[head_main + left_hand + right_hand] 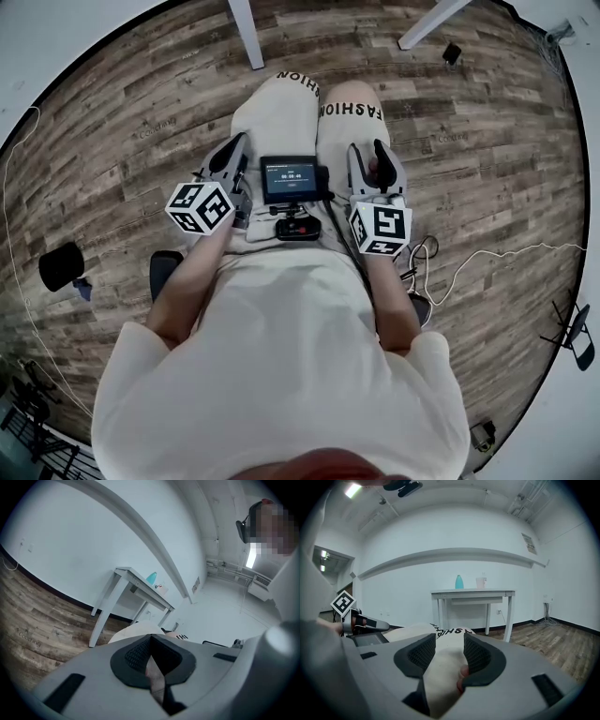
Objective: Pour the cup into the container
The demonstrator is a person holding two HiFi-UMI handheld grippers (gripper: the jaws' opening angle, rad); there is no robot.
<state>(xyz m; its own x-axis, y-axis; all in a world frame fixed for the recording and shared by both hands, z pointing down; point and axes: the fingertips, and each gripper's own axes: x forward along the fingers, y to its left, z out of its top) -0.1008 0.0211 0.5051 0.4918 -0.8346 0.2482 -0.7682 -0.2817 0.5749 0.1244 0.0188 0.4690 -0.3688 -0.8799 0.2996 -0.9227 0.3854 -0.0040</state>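
Left gripper [150, 638]: grey plastic body, black ribbed pads meeting at their tips; jaws closed, nothing held; lies on the person's left thigh, pointing forward.
Right gripper [449, 649]: same build, jaws a narrow gap apart, only cream cloth showing behind the gap; empty, lying on the right thigh.
Marker cubes: a white cube with black square patterns on each gripper, left [200, 206] and right [380, 228].
Screen [289, 179]: small dark rectangular display, lit, on the lap between the two grippers.
Shorts [281, 108]: cream fabric, black lettering across the knees.
Floor [131, 122]: wood-look planks, brown and grey, matte.
Table [472, 593]: white, flat top, straight square legs, against the white wall, well apart from both grippers.
Teal vessel [459, 581]: on the tabletop, upright, long axis vertical, rounded and tapering toward the top, opaque.
Pink vessel [481, 582]: just beside the teal one, upright, pale and translucent, straight-sided.
Cup or container: too small to tell which is which.
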